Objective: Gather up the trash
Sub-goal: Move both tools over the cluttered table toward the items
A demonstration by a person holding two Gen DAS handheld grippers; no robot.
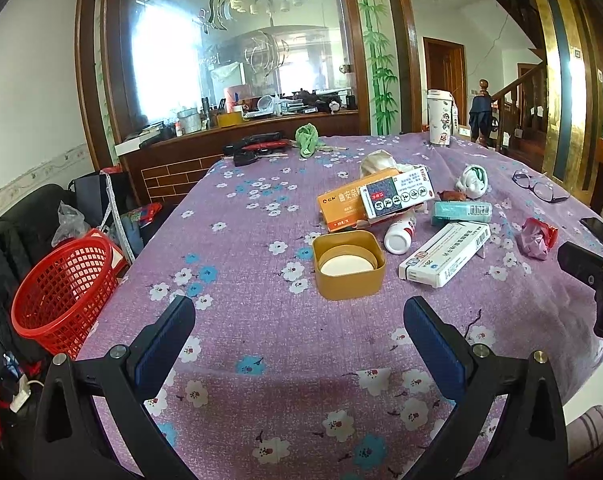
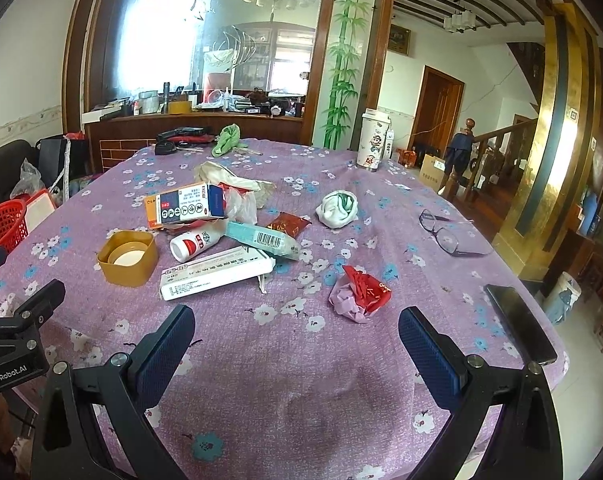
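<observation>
Trash lies in a heap on the purple flowered tablecloth (image 1: 241,240): a yellow tub (image 1: 348,264), a long white medicine box (image 1: 445,254), a white pill bottle (image 1: 399,236), an orange box (image 1: 349,204) and a crumpled red and pink wrapper (image 1: 536,237). A red mesh basket (image 1: 67,290) stands off the table's left edge. My left gripper (image 1: 299,316) is open and empty, just short of the tub. In the right wrist view my right gripper (image 2: 297,324) is open and empty, near the wrapper (image 2: 359,292), with the white box (image 2: 217,274) and tub (image 2: 127,258) to its left.
Glasses (image 2: 445,232) and a black phone (image 2: 519,322) lie at the table's right. A white tumbler (image 2: 373,140), a green cloth (image 2: 227,140), a crumpled white and green ball (image 2: 339,208) and dark tools sit at the far side. A wooden counter stands behind.
</observation>
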